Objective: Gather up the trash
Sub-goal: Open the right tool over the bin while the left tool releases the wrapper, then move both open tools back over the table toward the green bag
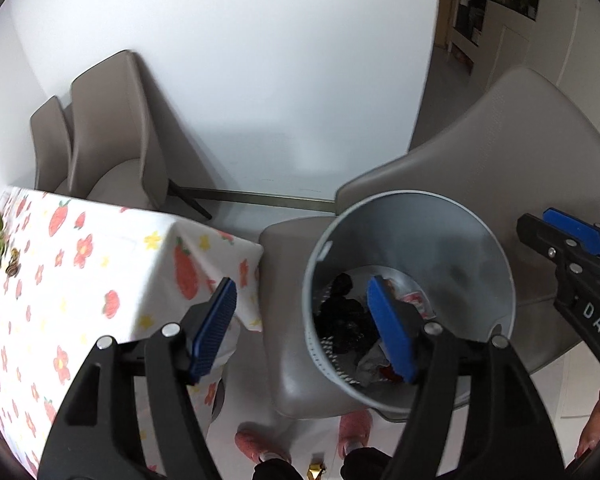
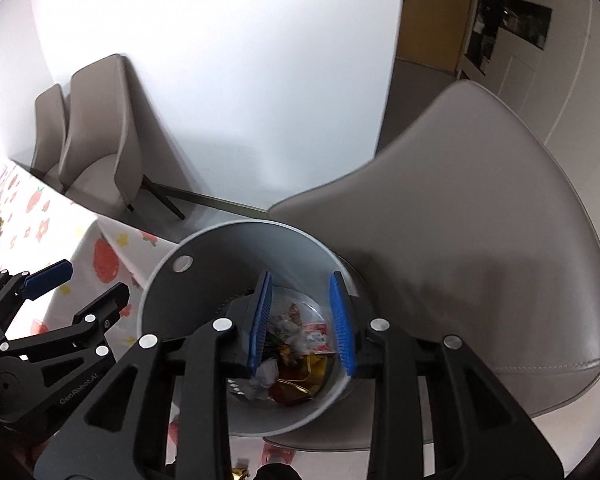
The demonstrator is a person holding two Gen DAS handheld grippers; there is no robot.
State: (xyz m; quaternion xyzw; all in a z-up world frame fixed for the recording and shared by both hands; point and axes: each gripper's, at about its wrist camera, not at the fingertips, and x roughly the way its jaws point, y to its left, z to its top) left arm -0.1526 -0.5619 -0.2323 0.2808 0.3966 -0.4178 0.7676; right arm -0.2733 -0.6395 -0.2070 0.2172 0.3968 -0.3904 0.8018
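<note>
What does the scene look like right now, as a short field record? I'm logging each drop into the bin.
bin: grey metal wastebasket, standing on a chair seat
bin contents: crumpled wrappers and paper at the bottom
left tool: open, nothing between its pads, one pad over the bin
right tool: open over the bin mouth, nothing gripped
table: beside the chair, with a strawberry-print cloth

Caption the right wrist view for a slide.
Right gripper open above a grey bin of wrappers on a chair.
</note>
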